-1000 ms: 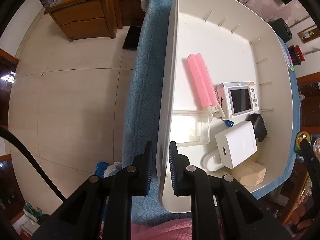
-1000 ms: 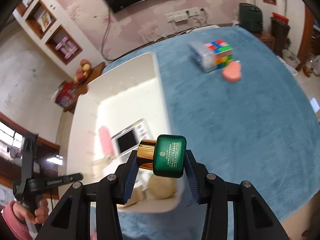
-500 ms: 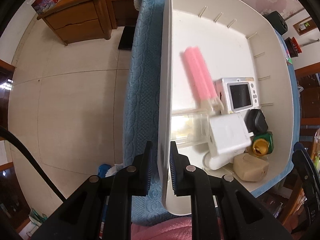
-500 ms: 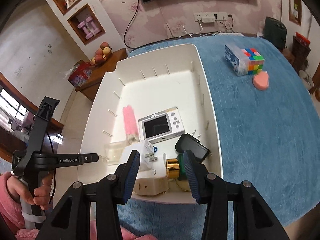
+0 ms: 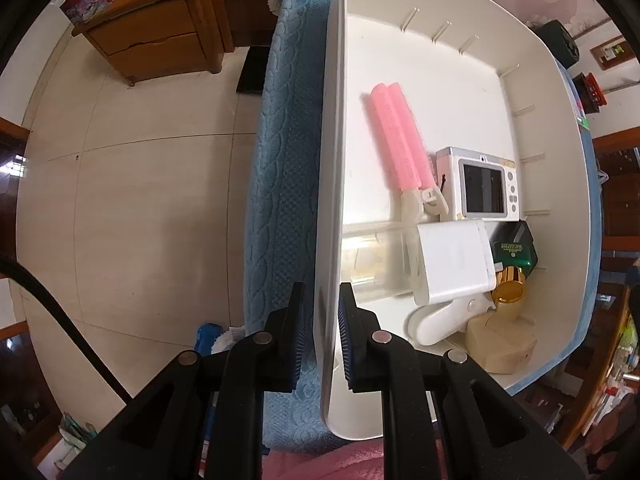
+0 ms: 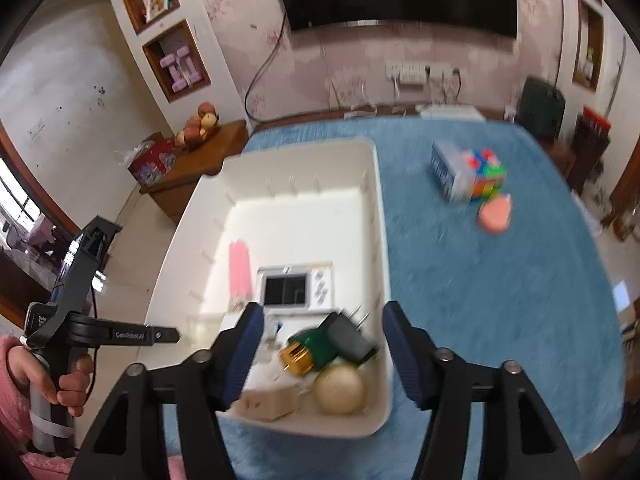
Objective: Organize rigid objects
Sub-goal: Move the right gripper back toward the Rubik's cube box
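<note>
The left gripper (image 5: 320,332) stays clamped on the left wall of the white bin (image 5: 332,160), one finger outside and one inside, just as it was a second ago. Inside the bin, going left to right in the left wrist view, lie a clear box (image 5: 368,260) against the wall, a pink clip (image 5: 400,140), a white charger (image 5: 454,264), a white camera (image 5: 480,184) and, at the right wall, the green bottle (image 5: 514,252) with its gold cap (image 5: 508,280) towards the near end. A second ago the right gripper held that bottle above the bin; half a second ago it was setting it down; now the bottle lies on its side among the other things, beside a black plug (image 6: 348,336) and above a beige ball (image 6: 340,390). The right gripper (image 6: 322,352) has let go: its fingers stand wide apart with nothing between them, above the bin's near corner. Further right on the blue table (image 6: 500,300), well apart from the bin, are a cube (image 6: 482,176) and a pink piece (image 6: 496,216), blurred.
</note>
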`<state>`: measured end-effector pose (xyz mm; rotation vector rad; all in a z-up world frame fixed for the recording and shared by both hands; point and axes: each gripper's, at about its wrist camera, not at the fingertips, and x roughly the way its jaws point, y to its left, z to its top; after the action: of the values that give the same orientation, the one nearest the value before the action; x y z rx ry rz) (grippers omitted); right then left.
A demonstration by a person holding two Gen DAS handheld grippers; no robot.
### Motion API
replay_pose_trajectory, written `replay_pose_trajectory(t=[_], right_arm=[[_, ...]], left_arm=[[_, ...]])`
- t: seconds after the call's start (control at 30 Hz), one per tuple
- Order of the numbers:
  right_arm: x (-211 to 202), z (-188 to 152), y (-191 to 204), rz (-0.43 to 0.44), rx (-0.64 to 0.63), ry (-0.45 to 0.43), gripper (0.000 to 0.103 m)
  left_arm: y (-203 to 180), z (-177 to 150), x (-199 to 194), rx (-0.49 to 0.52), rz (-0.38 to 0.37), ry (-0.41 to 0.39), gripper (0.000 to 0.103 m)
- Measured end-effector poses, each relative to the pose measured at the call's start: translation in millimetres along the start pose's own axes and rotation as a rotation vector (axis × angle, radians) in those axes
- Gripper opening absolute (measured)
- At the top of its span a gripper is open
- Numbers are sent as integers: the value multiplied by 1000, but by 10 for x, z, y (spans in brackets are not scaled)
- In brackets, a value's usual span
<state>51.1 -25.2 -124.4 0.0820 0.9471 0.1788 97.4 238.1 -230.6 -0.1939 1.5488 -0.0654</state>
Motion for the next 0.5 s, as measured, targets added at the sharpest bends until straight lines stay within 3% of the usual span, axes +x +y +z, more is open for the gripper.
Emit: replay_pose_trajectory(t=[0.5], right_arm=[[-29,581,-548,-83,-99,-259,81]], left_arm=[[-35,113,-14,-97,56,-25,16]])
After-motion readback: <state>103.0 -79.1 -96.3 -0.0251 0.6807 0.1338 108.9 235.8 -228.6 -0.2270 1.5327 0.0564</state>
